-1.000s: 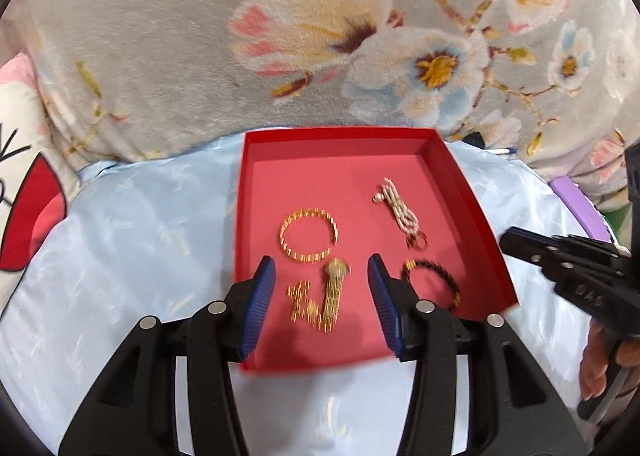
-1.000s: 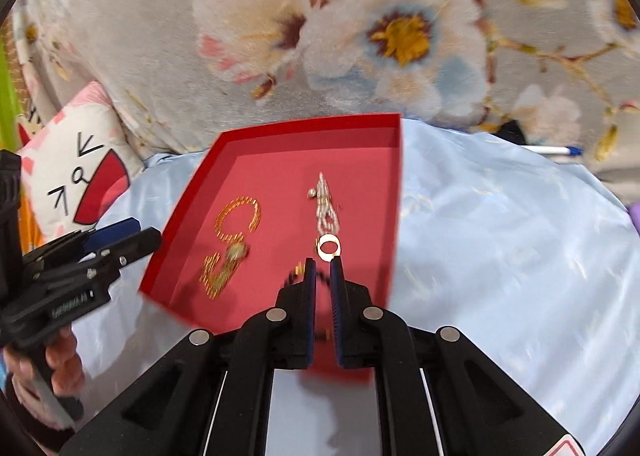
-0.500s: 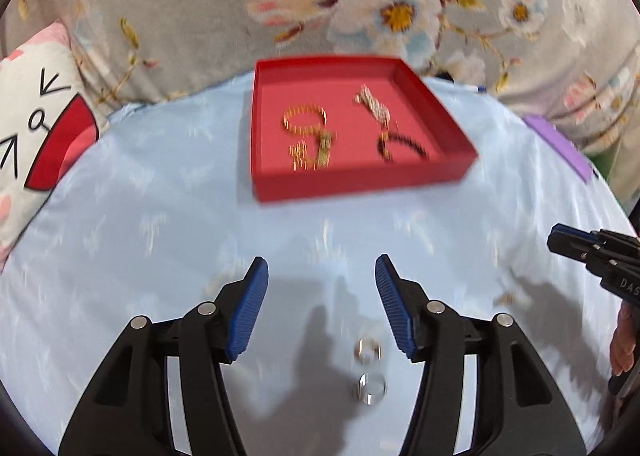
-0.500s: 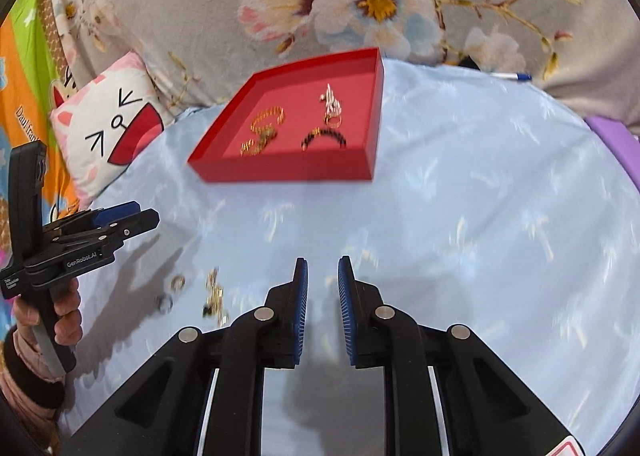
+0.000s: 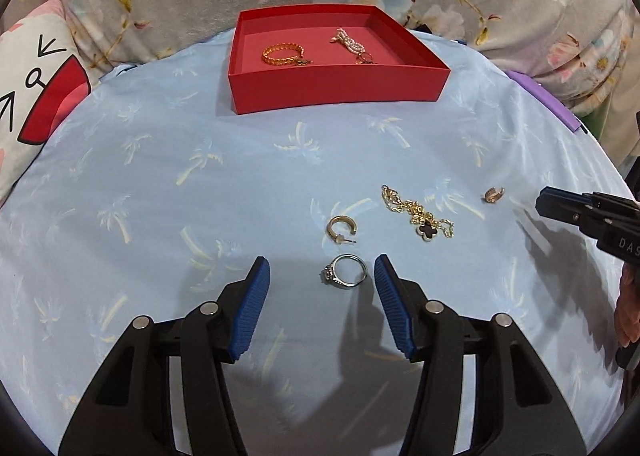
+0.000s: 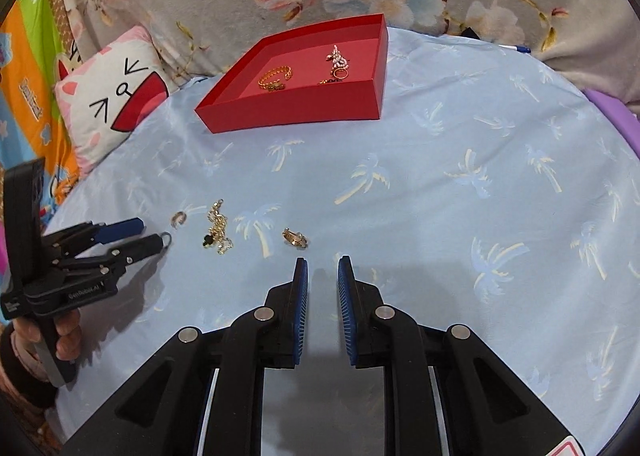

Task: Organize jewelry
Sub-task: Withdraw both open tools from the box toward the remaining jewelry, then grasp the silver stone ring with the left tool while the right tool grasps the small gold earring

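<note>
Since the silver ring (image 5: pixel 345 271) lies flat on slick blue cloth (image 5: pixel 160 184) btwn the wide-open left gripper (image 5: pixel 320 276) pads, touching neither, closing could skid it or pinch fabric. Right gripper (image 6: pixel 322 268) is part-open, empty, gold ring (image 6: pixel 295 237) at its 11 o'clock. Gold hoop (image 5: pixel 341 227), chain (image 5: pixel 418 214) lie beyond; red tray (image 5: pixel 336 84) far at 12.
</note>
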Demonstrator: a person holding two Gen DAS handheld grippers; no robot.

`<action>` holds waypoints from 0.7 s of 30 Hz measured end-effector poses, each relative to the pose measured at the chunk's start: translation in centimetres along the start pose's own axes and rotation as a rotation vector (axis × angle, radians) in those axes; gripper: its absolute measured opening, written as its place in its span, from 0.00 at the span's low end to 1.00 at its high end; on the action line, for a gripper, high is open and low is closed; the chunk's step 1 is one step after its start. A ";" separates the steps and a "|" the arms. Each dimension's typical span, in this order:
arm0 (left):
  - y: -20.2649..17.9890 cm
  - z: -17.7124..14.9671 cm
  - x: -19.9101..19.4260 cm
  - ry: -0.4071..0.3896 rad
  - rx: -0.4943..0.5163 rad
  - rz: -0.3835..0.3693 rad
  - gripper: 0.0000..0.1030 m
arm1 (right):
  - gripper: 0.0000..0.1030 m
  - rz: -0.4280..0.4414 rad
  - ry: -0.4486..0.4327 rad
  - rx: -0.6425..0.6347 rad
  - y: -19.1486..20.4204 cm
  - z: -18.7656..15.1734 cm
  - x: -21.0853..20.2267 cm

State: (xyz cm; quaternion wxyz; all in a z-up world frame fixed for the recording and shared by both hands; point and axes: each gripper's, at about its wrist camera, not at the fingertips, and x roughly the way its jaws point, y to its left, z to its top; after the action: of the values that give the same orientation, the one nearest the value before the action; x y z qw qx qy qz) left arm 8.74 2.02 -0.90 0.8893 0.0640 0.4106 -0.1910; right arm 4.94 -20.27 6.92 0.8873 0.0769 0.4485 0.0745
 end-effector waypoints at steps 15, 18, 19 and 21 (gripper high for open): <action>-2.0 -0.3 0.5 0.004 0.076 -0.001 0.49 | 0.16 0.020 0.022 -0.013 0.7 -0.2 0.8; -2.1 -0.1 0.7 0.003 0.075 0.008 0.43 | 0.16 0.019 0.026 -0.019 1.0 -0.3 1.0; -2.1 -0.1 0.6 0.001 0.079 0.007 0.35 | 0.16 0.019 0.027 -0.022 1.0 -0.3 1.1; -2.3 -0.2 0.6 -0.001 0.087 -0.002 0.27 | 0.16 0.021 0.029 -0.024 1.2 -0.3 1.2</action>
State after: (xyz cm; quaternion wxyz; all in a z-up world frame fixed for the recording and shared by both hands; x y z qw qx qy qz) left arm 8.05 -0.20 -1.33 0.8858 0.1017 0.4014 -0.2097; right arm 5.30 -18.85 6.08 0.8807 0.0698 0.4597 0.0902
